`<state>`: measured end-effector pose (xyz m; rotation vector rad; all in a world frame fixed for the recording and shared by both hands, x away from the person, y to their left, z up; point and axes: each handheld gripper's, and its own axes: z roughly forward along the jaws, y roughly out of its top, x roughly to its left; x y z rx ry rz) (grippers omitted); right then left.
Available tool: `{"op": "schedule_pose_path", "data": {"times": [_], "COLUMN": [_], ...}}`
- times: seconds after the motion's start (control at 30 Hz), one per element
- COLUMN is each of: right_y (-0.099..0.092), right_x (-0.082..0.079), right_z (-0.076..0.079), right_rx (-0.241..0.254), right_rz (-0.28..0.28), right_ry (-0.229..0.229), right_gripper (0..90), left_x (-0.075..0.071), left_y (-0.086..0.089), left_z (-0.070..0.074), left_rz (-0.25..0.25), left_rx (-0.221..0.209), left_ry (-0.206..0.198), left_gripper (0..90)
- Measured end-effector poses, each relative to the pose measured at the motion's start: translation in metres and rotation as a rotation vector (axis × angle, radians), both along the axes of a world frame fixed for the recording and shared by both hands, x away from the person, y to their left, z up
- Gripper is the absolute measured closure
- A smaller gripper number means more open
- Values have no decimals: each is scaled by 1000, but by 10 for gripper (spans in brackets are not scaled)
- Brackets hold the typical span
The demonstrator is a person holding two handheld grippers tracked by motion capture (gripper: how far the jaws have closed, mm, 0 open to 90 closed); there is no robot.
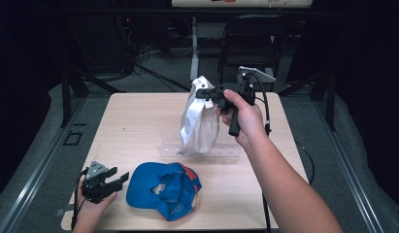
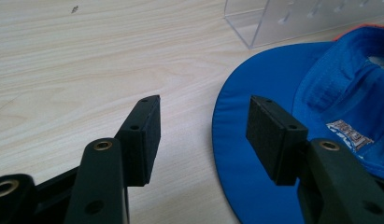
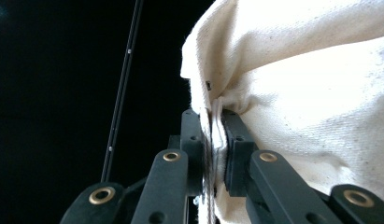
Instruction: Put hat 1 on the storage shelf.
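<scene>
A white cloth cap (image 1: 199, 121) hangs above the middle of the table, held up by my right gripper (image 1: 203, 93), which is shut on its top edge. In the right gripper view the jaws pinch the cream fabric (image 3: 292, 93) of the cap at the right gripper (image 3: 216, 140). A blue cap (image 1: 164, 189) with orange trim lies upside down near the table's front edge. My left gripper (image 1: 120, 178) rests open just left of it, touching nothing. In the left gripper view the left gripper (image 2: 203, 123) stands open, with the blue cap's brim (image 2: 255, 140) under the right jaw.
A clear acrylic stand (image 1: 202, 151) lies on the wooden table (image 1: 134, 121) under the hanging white cap; its corner (image 2: 283, 21) shows in the left gripper view. A black chair (image 1: 253, 39) and cables sit beyond the far edge.
</scene>
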<state>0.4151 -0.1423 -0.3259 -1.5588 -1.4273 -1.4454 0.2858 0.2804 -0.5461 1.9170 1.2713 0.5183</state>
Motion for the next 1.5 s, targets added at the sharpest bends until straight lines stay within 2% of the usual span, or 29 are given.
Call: {"op": "schedule_pose_path", "data": {"times": [0.07, 0.13, 0.33, 0.37, 0.5, 0.63, 0.73, 0.87, 0.93, 1.0, 1.1, 1.17, 1.37, 1.5], "right_y": [3, 5, 12, 13, 15, 17, 19, 23, 25, 27, 31, 34, 40, 44], "right_x": [4, 7, 16, 18, 23, 29, 33, 36, 38, 39, 40, 40, 42, 42], "right_z": [-1, -3, -6, -7, -10, -14, -18, -20, -21, -21, -22, -21, -21, -22], "right_rx": [-13, -16, -16, -18, -17, -38, -46, -46, -47, -47, -48, -50, -50, -54], "right_rz": [-2, -1, -5, -4, -14, -29, -40, -39, -43, -47, -42, -36, -21, -15], "right_ry": [5, 10, 22, 23, 33, 44, 51, 56, 58, 58, 55, 54, 51, 46], "right_gripper": [814, 814, 814, 814, 813, 813, 813, 813, 812, 812, 812, 812, 812, 811], "left_x": [0, 0, -1, -1, -2, -2, -1, 1, 4, 10, 18, 22, 37, 44], "left_y": [-1, -2, -11, -12, -21, -32, -45, -65, -72, -81, -93, -102, -131, -142], "left_z": [0, 1, 3, 5, 8, 13, 18, 28, 33, 39, 45, 47, 46, 44], "left_rz": [-4, -22, -40, -49, -63, -99, -129, -194, -213, -220, -236, -248, -277, -274], "left_rx": [-11, -3, -2, 0, 0, -8, 6, 53, 64, 46, 23, 29, 62, 58], "left_ry": [-8, -1, -29, -23, -61, -80, -98, -119, -133, -156, -163, -171, -175, -172], "left_gripper": [456, 466, 499, 499, 499, 499, 499, 498, 497, 495, 496, 496, 497, 501]}}
